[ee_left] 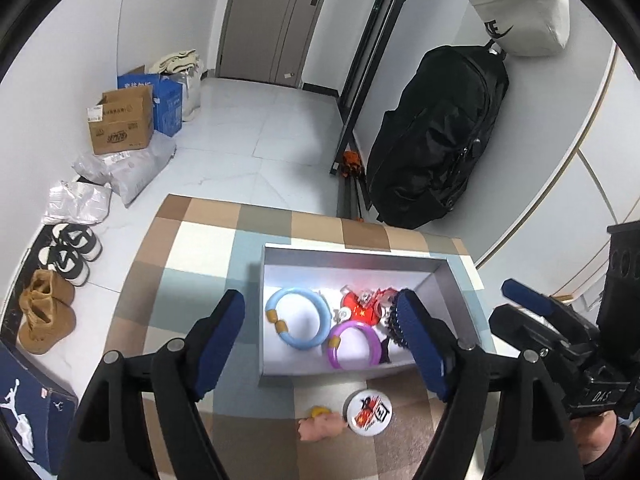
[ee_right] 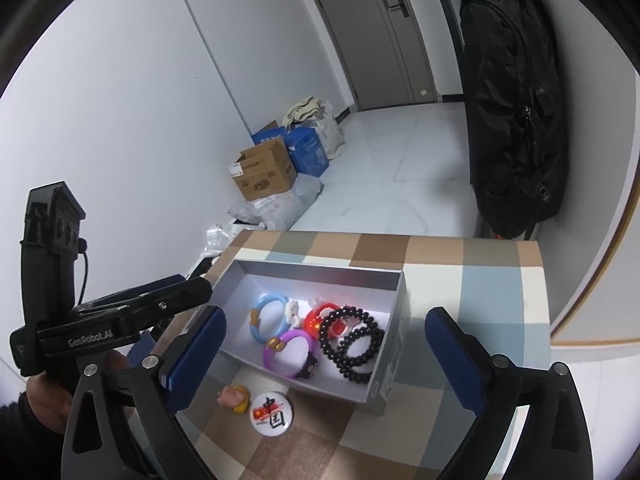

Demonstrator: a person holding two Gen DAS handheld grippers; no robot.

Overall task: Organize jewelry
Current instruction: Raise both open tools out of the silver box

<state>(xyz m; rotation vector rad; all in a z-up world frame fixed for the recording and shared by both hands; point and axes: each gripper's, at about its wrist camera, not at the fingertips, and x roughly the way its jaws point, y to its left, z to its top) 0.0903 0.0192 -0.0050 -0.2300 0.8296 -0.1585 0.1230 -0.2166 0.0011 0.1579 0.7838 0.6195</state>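
A grey open box (ee_left: 444, 280) (ee_right: 394, 340) sits on the checked tabletop. In it lie a blue bangle (ee_left: 298, 322) (ee_right: 266, 314), a purple bangle (ee_left: 354, 344) (ee_right: 286, 354), a red item (ee_left: 362, 306) (ee_right: 318, 318) and a black bead bracelet (ee_right: 352, 342). In front of the box lie a round white badge (ee_left: 369, 412) (ee_right: 271, 413) and a small pink figure (ee_left: 322, 426) (ee_right: 234, 397). My left gripper (ee_left: 324, 348) is open and empty above the box's near side. My right gripper (ee_right: 326, 360) is open and empty over the box.
The checked table (ee_left: 192, 280) (ee_right: 480, 280) ends at the far edge. Beyond it are a tiled floor, cardboard boxes (ee_left: 120, 124) (ee_right: 264, 174), shoes (ee_left: 70, 252) and a black bag (ee_left: 436, 136) (ee_right: 512, 96) by the wall.
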